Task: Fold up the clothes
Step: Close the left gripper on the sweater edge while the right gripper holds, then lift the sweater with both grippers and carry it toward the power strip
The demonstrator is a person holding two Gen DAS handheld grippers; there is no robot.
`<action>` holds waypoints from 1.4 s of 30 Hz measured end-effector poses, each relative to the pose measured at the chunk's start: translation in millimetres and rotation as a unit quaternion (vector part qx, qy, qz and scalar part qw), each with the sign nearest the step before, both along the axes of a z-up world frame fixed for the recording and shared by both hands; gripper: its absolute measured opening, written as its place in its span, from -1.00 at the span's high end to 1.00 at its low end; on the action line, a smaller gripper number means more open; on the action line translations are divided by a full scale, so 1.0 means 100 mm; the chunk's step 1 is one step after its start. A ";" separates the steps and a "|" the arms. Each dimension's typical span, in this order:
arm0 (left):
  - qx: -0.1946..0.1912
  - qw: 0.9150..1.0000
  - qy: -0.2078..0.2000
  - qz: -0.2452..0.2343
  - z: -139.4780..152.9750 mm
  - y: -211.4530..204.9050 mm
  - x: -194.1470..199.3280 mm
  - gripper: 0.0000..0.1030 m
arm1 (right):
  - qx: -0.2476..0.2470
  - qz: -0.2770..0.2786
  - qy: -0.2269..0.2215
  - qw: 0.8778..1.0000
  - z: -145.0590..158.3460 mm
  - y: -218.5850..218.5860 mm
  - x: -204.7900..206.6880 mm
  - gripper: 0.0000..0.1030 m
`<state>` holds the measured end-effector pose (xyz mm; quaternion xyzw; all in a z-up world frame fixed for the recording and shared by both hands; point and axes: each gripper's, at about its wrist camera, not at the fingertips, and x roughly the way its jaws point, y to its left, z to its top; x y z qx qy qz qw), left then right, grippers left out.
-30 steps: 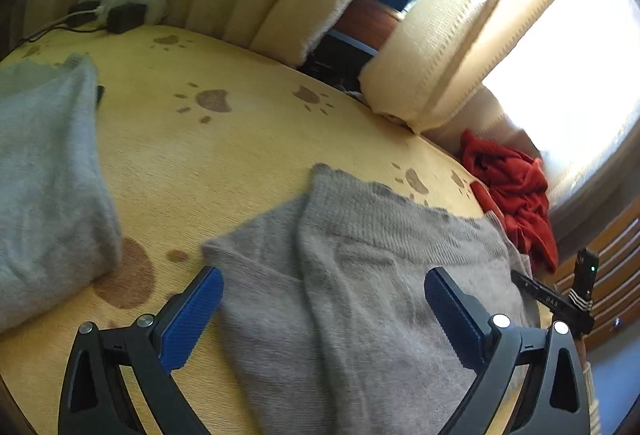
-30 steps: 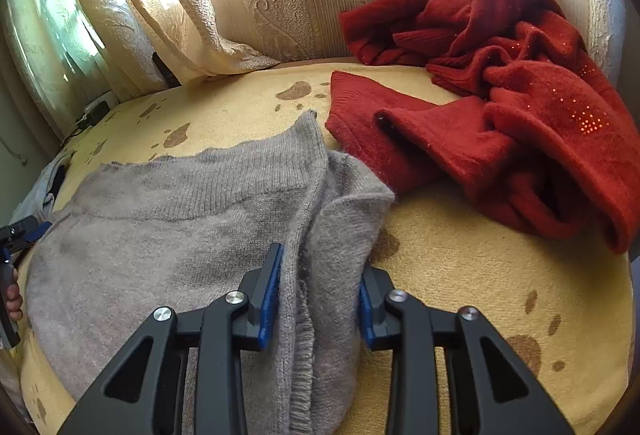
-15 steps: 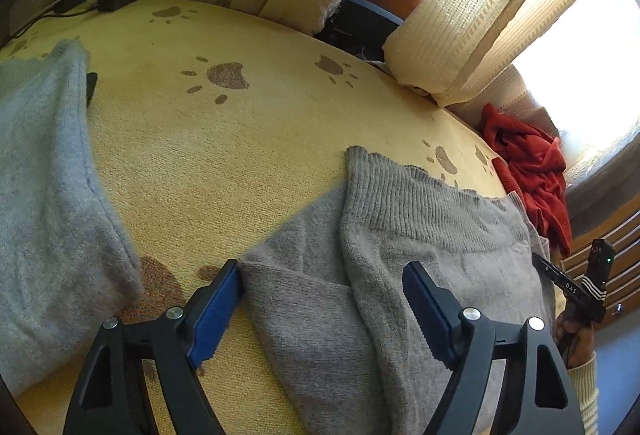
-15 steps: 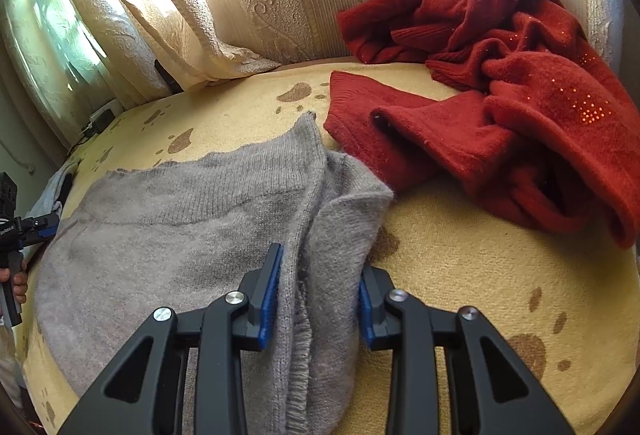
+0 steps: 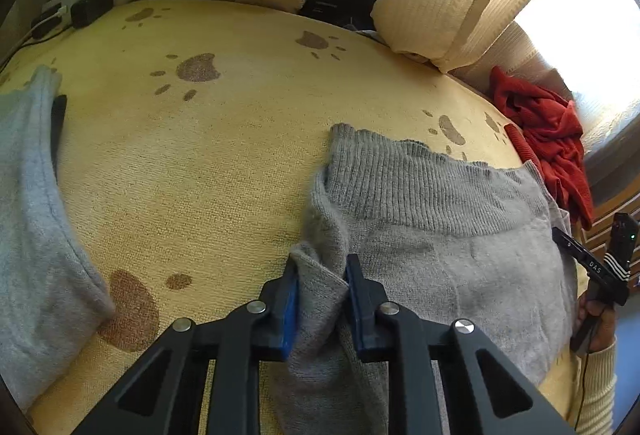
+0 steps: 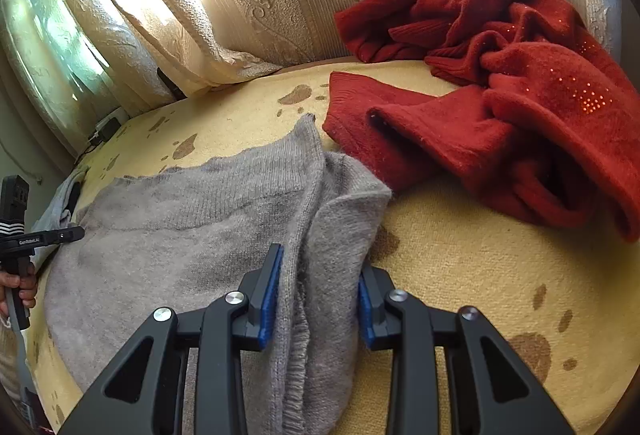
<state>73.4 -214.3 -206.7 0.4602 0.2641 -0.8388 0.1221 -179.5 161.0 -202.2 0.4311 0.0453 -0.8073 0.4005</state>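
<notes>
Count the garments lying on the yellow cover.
3. Grey sweater nearest, gripped at both ends; red garment crumpled beyond it by the curtain; light grey garment apart at the left. The red heap may hide more.

Count: 2 grippers – left gripper [image 5: 320, 275] at 6 o'clock in its own view, right gripper [image 6: 318, 275] likewise. 3 garments – brown-grey sweater [image 5: 440, 235] at centre, light grey one [image 5: 28, 203] at 9 o'clock, red one [image 6: 500, 95] at 2 o'clock. 1 yellow paw-print blanket [image 5: 224, 155]. 1 power strip [image 5: 80, 5] at 11 o'clock.
</notes>
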 end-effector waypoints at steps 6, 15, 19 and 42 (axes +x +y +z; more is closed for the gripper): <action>-0.004 1.000 0.022 0.017 0.03 0.07 0.04 0.73 | 0.026 -0.002 0.026 0.999 0.02 -0.05 0.06 0.38; -0.035 0.998 0.042 0.031 0.11 0.14 0.11 0.75 | 0.035 -0.002 0.070 0.997 0.11 -0.08 0.18 0.68; -0.038 0.998 0.036 0.037 0.03 0.14 0.12 0.75 | 0.039 -0.004 0.072 0.997 0.11 -0.09 0.18 0.68; -0.061 0.984 0.161 0.035 0.88 0.28 0.80 0.76 | -0.018 -0.010 0.196 0.980 0.97 0.06 0.81 0.71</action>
